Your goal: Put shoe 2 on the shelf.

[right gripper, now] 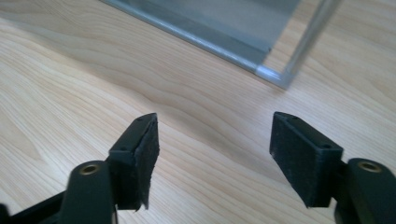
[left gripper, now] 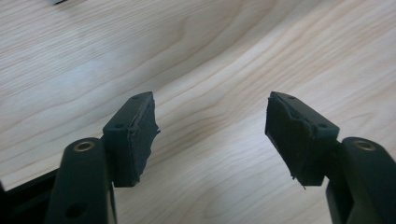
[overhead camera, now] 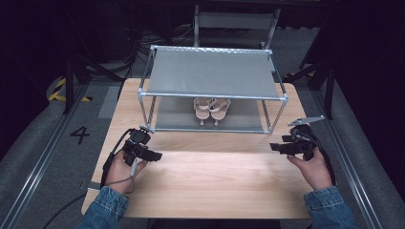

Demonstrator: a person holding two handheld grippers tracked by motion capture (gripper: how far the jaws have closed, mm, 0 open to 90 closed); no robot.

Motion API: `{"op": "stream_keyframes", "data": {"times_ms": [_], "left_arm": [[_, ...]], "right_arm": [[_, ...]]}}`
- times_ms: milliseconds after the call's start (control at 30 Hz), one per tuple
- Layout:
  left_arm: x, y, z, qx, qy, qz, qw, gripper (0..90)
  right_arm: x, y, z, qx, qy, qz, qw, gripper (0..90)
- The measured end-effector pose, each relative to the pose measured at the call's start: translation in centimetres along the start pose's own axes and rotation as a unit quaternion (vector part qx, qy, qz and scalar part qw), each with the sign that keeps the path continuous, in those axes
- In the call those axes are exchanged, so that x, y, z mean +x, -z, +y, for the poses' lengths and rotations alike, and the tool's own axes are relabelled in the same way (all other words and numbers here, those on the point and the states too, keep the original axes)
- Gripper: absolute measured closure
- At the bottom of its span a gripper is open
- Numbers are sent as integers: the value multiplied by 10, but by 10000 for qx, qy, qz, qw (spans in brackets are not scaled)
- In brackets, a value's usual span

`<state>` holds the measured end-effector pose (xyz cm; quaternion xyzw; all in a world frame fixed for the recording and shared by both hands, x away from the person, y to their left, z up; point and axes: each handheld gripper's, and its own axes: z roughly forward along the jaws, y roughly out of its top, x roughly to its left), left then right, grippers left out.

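A pair of pale pink sandals (overhead camera: 211, 109) stands side by side on the lower shelf of a grey metal two-tier rack (overhead camera: 212, 71) at the back of the wooden table (overhead camera: 205, 186). My left gripper (overhead camera: 157, 155) hovers over the table's left side, in front of the rack's left corner, jaws open and empty (left gripper: 212, 126). My right gripper (overhead camera: 273, 147) is held near the right edge, pointing left, also open with nothing between its jaws (right gripper: 215, 140). The rack's lower corner (right gripper: 271, 72) lies just ahead of it in the right gripper view.
The rack takes up the back half of the table; bare wood stretches in front of it. Grey floor with a painted number 4 (overhead camera: 79, 134) lies to the left. Metal rails run along both sides of the table.
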<state>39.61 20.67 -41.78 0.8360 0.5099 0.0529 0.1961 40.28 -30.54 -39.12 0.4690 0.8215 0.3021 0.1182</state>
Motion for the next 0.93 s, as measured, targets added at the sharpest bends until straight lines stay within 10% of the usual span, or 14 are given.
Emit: {"op": "stream_keyframes", "data": {"times_ms": [533, 933], "left_arm": [[32, 3, -11, 232, 321, 193, 9990, 306], [33, 2, -10, 269, 330, 180, 9989, 306]], "right_arm": [[-51, -14, -37, 775, -476, -320, 9953, 329], [-55, -17, -40, 816, -529, -389, 9945, 326]]}}
